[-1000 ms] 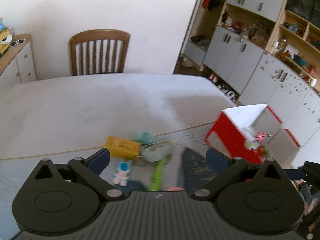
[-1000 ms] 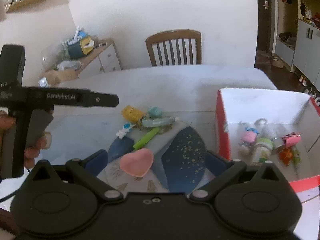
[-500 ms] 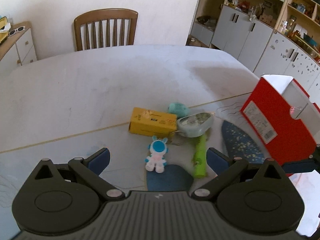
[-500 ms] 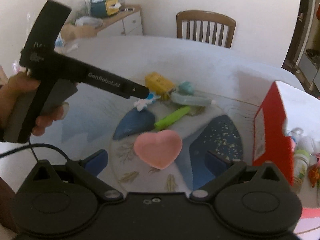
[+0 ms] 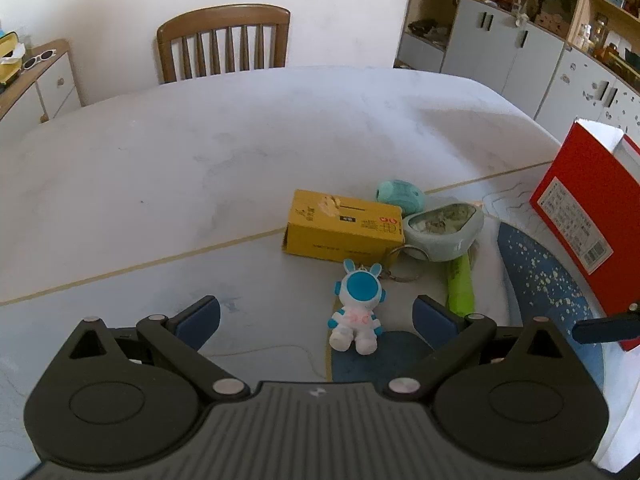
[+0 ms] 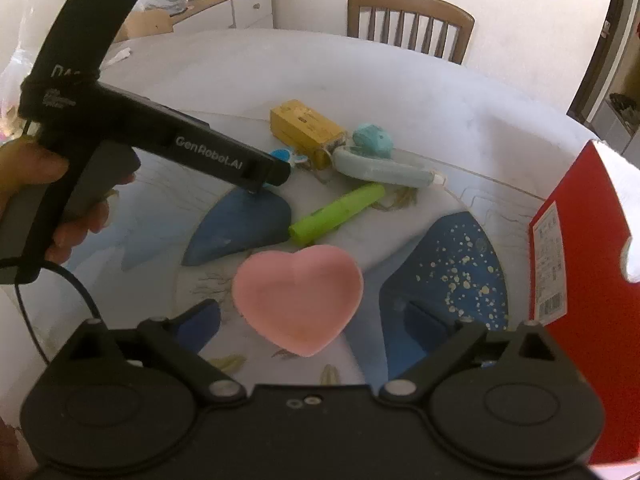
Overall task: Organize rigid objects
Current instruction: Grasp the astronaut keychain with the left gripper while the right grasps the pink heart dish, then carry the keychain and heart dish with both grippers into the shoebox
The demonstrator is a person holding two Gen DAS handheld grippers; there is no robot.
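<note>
Left gripper [image 5: 316,316] low over the surface [image 5: 200,168], jaws wide apart, nothing gripped; astronaut toy [image 5: 356,308] sits between them, untouched. Toy's key ring lies against the yellow box [image 5: 340,228]. Teal egg [image 5: 400,196] behind the box, pale blue case [image 5: 442,228] just right of it, green marker [image 5: 460,284] in front of the case. Right gripper [image 6: 312,320] jaws wide but closing, pink heart dish [image 6: 298,296] between them, pads not yet pressing it. Red box [image 6: 580,264] at right edge. Hand [image 6: 40,184] holds the left gripper's handle
</note>
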